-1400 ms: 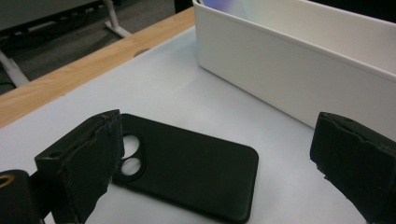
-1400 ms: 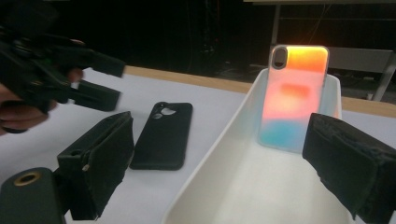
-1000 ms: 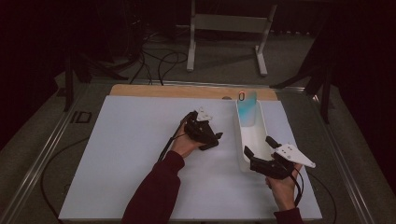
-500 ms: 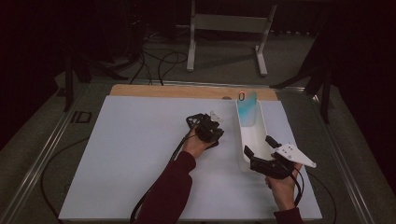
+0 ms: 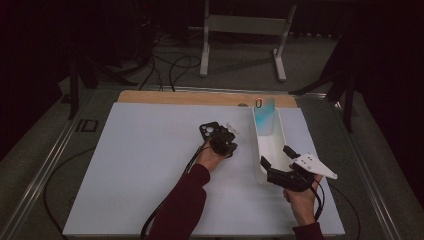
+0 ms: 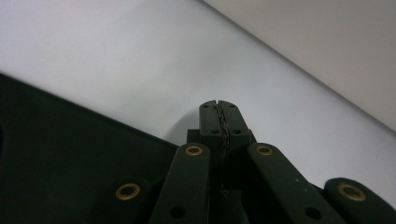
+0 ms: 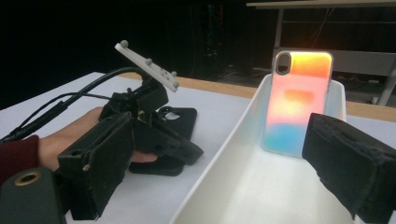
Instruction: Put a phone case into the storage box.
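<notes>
High view: the left hand-held gripper (image 5: 223, 141) is seen with its jaws just closed flat together, nothing between them, touching the near right edge of the black phone case (image 5: 209, 131) that lies flat on the tabletop (image 5: 135, 165). The case's long axis is judged to run away from the person, up and left of the jaws. The right hand-held gripper (image 5: 278, 161), jaws spread across the white tray (image 5: 266, 150), is well apart from the case.

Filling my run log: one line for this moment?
left gripper: just shut, empty, beside black phone case | right gripper: open astride long white tray wall
</notes>
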Demonstrator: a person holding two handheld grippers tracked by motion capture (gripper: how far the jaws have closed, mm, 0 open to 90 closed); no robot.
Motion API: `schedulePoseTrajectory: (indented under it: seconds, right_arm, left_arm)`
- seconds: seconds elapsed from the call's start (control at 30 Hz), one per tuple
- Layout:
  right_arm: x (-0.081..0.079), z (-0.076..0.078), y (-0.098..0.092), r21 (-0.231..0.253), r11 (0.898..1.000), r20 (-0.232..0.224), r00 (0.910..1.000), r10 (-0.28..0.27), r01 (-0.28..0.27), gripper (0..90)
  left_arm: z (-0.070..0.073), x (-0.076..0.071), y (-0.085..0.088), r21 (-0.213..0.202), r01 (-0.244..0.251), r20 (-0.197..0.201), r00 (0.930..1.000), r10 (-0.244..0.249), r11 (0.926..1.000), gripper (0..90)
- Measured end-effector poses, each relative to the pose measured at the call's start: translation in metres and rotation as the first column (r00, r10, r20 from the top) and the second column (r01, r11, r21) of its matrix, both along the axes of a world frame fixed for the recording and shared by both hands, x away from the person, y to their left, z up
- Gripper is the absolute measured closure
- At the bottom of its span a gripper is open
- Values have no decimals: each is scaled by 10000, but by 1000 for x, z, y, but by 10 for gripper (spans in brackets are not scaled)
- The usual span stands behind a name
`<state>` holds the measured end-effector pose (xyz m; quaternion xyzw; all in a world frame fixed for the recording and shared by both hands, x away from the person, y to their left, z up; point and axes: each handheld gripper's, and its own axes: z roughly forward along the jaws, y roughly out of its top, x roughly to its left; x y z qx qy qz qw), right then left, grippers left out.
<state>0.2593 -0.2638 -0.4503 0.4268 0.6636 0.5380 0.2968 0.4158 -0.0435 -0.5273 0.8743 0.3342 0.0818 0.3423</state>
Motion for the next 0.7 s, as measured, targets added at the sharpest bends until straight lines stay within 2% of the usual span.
schedulePoseTrajectory:
  seconds: [0.13,0.37,0.53,0.7]
  right_arm:
    - [0,0,-2,36,10000,-21,10000,-43,43,88]
    - [-1,-1,0,-27,10000,-23,10000,-21,21,88]
    - [0,-2,1,-54,10000,-57,10000,-31,30,88]
    - [0,-2,0,-60,10000,-45,10000,-42,42,89]
  left_arm:
    - [0,-9,10,-23,-19,-8,10000,19,10000,900]
    - [1,-22,37,44,-152,-169,9997,153,9999,900]
    - [4,-32,55,483,-202,-22,9998,203,9986,900]
    - [4,-35,81,526,-791,39,9969,791,9955,900]
